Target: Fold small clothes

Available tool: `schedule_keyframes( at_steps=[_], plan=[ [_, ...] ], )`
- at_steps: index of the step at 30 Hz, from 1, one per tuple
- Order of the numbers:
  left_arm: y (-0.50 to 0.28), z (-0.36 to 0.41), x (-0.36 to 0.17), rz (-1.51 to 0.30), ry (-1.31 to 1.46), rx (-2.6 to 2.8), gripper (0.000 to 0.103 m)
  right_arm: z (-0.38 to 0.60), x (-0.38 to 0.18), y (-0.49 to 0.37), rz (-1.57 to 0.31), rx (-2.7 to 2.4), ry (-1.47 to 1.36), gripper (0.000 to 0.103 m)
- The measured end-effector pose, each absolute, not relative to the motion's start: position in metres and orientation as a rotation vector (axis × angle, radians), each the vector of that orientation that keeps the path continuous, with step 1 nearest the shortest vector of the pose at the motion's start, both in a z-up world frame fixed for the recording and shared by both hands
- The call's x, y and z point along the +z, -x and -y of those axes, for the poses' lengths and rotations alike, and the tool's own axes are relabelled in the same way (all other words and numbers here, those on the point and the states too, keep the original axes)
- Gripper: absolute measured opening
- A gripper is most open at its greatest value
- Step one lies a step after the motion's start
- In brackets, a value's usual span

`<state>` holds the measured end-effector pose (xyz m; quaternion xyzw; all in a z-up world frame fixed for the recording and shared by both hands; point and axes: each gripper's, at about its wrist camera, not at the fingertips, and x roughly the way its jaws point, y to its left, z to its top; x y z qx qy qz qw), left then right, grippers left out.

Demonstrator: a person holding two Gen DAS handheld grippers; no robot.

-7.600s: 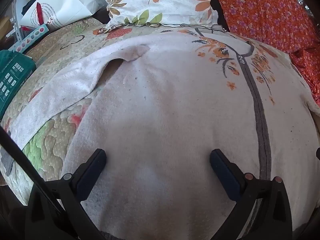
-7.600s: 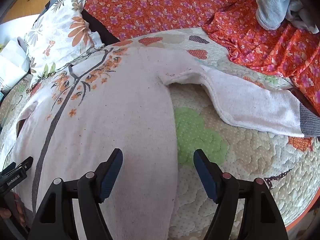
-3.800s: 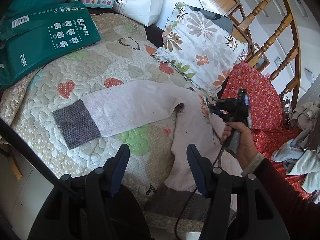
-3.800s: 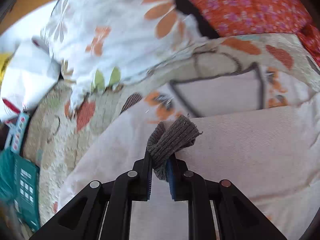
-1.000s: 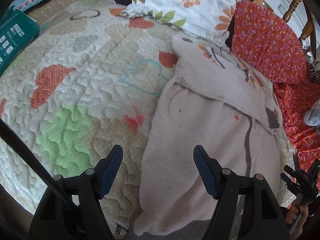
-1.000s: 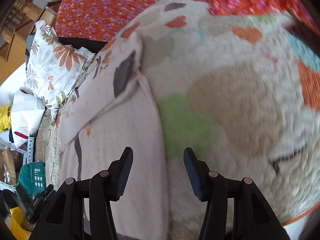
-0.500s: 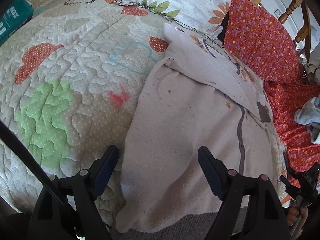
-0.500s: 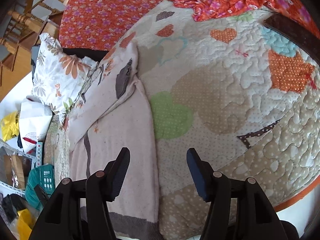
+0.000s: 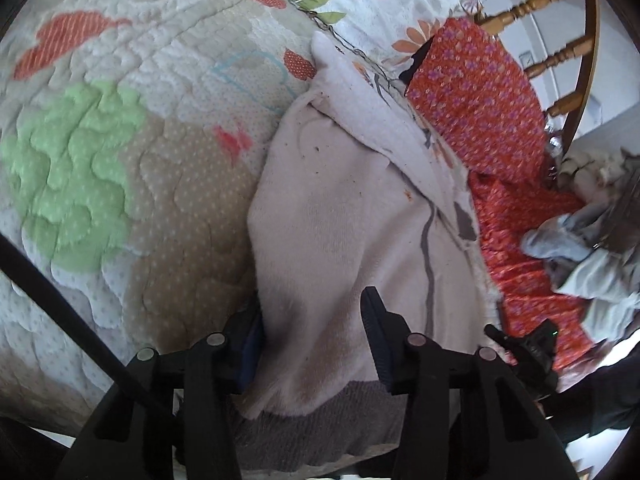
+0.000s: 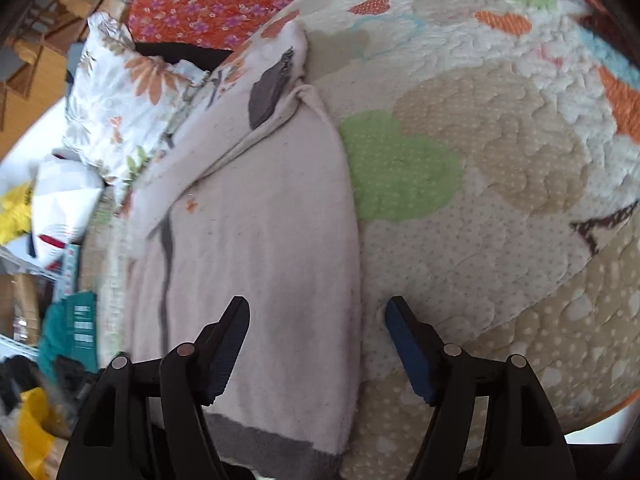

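A pale pink sweater [image 9: 340, 216] with a grey hem and both sleeves folded across its chest lies on the quilt. My left gripper [image 9: 316, 336] is open, its fingers either side of the sweater's lower left edge near the grey hem [image 9: 320, 432]. My right gripper [image 10: 318, 340] is open, its fingers either side of the sweater's [image 10: 256, 240] lower right edge. A grey cuff [image 10: 266, 92] lies on the folded sleeve near the collar.
A quilt [image 10: 480, 200] with hearts and green patches covers the bed. A floral pillow [image 10: 120, 92] and an orange flowered cloth [image 9: 480, 112] lie behind the sweater. Grey clothes [image 9: 580, 252] lie at the right. A wooden chair [image 9: 560, 32] stands behind.
Both grippers have moved down and closer to the sweater's lower corners. The left fingers now stand either side of its left edge and the right fingers either side of its right edge.
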<state>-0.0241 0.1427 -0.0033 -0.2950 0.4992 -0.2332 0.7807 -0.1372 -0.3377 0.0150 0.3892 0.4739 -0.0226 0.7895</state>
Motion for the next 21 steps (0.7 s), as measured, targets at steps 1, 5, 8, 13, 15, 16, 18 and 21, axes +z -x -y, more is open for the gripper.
schedule_keyframes(
  at_steps=[1,5,8,13,15,16,18,21],
  plan=[
    [0.025,-0.144,-0.006,-1.085,0.655,-0.514,0.045,0.34,0.013,0.141,-1.0,-0.016,-0.881,0.076],
    [0.024,-0.146,-0.01,-1.084,0.691,-0.537,0.045,0.334,-0.014,0.152,-0.957,0.188,-1.127,0.076],
    [0.025,-0.145,-0.01,-1.082,0.694,-0.537,0.045,0.321,-0.013,0.155,-0.946,0.228,-1.114,0.076],
    [0.029,-0.141,-0.008,-1.097,0.643,-0.563,0.045,0.303,-0.012,0.159,-0.965,0.284,-1.051,0.076],
    [0.033,-0.14,-0.007,-1.1,0.622,-0.571,0.045,0.299,-0.012,0.161,-0.962,0.3,-1.058,0.076],
    [0.036,-0.139,-0.007,-1.105,0.615,-0.581,0.044,0.298,-0.015,0.163,-0.961,0.314,-1.072,0.076],
    [0.04,-0.137,-0.008,-1.114,0.614,-0.59,0.04,0.298,-0.019,0.168,-0.962,0.339,-1.1,0.075],
    [0.046,-0.13,-0.018,-1.173,0.656,-0.63,0.037,0.295,-0.023,0.177,-0.973,0.362,-1.108,0.071]
  ],
)
